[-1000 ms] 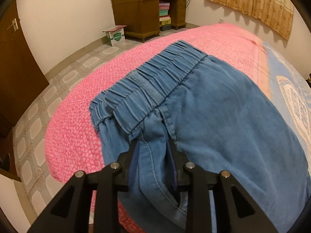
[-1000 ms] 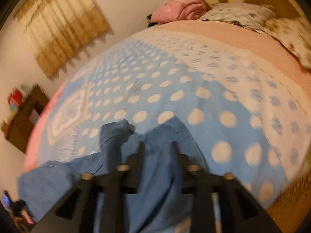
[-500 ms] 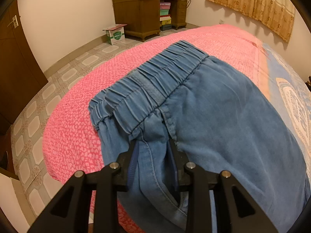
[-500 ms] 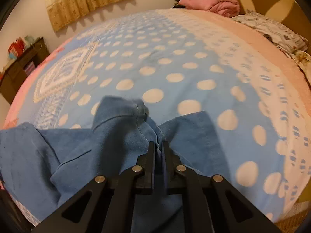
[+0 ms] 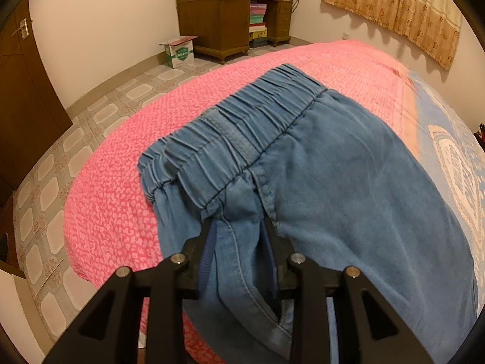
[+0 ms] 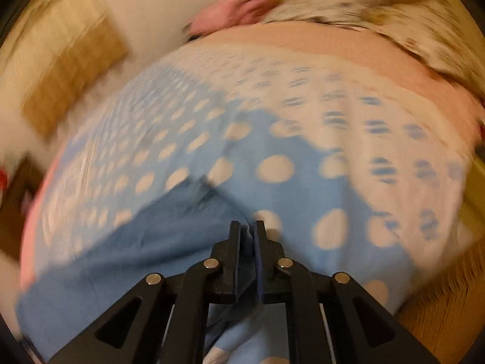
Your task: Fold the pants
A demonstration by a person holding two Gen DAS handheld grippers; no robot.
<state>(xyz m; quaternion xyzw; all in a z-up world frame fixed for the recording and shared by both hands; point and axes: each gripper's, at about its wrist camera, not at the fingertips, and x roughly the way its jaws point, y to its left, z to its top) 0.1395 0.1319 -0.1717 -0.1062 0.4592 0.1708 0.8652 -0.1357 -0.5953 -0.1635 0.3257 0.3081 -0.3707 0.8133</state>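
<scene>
Blue denim pants (image 5: 333,166) lie across the bed, with the elastic waistband (image 5: 242,121) on the pink part of the bedspread (image 5: 115,200). My left gripper (image 5: 239,224) is shut on a bunch of denim just below the waistband. In the blurred right wrist view, the leg end of the pants (image 6: 136,242) lies on the blue dotted cover (image 6: 303,182). My right gripper (image 6: 247,227) pinches a fold of denim there. Its jaws are opening slightly, the cloth still between the pads.
The bed's edge drops to a tiled floor (image 5: 60,166) on the left. A wooden desk (image 5: 230,15) and a cardboard box (image 5: 178,51) stand by the far wall. Pillows (image 6: 363,9) and a pink blanket (image 6: 236,9) lie at the head of the bed.
My right gripper closed on the pant leg fabric, then swung with it, and its view is blurred. The left gripper and the waistband have stayed put.
</scene>
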